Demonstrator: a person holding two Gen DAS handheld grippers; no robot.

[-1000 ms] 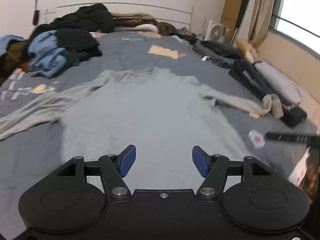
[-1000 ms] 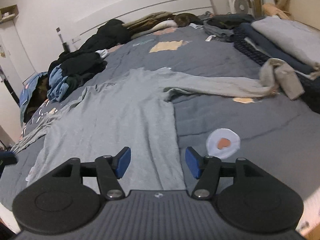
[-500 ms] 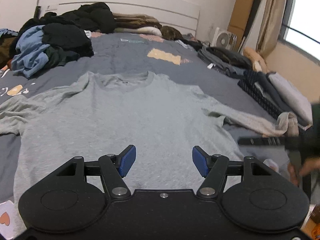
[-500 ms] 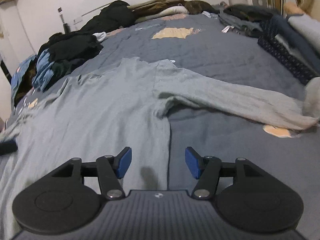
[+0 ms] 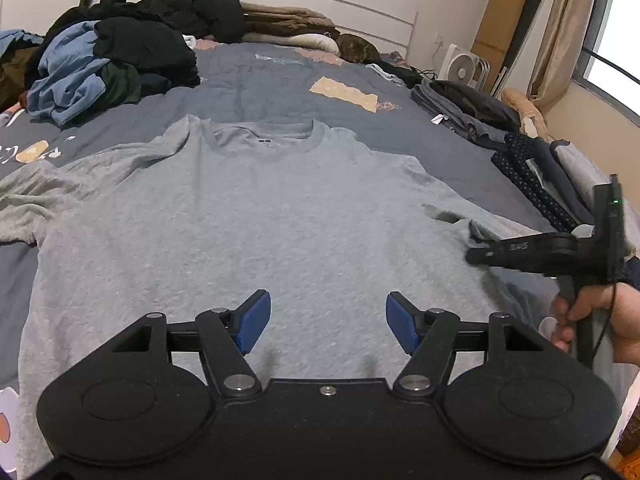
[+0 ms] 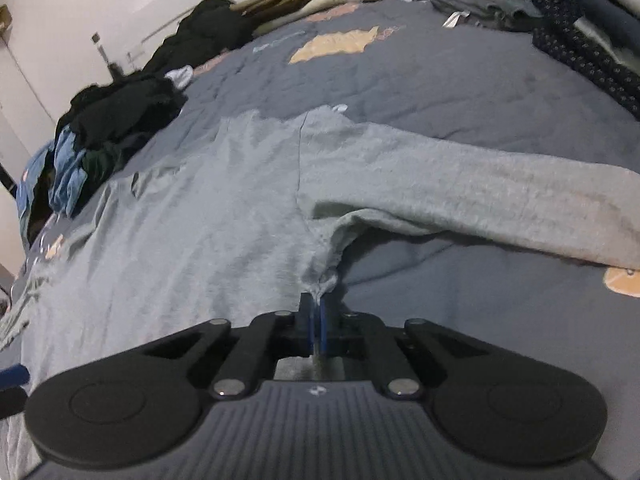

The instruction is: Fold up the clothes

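Note:
A grey long-sleeved shirt [image 5: 248,224] lies spread flat on the bed, collar at the far side, both sleeves stretched out. My left gripper [image 5: 328,318] hovers open over the shirt's lower middle, nothing between its blue pads. My right gripper [image 6: 317,312] is shut on a pinch of the grey shirt [image 6: 224,216] at its right side seam, just below the armpit. The right sleeve [image 6: 480,200] runs off to the right. In the left wrist view the right gripper [image 5: 476,254] shows at the shirt's right edge, held by a hand [image 5: 592,316].
A pile of dark and blue clothes [image 5: 108,60] lies at the far left of the bed [image 5: 280,92]. Folded garments [image 5: 540,168] line the bed's right side. A fan [image 5: 460,70] and a curtain [image 5: 560,32] stand beyond.
My right gripper has gone from open to shut, pinching the shirt's side seam under the armpit. The left gripper has swung to face the shirt squarely, still open.

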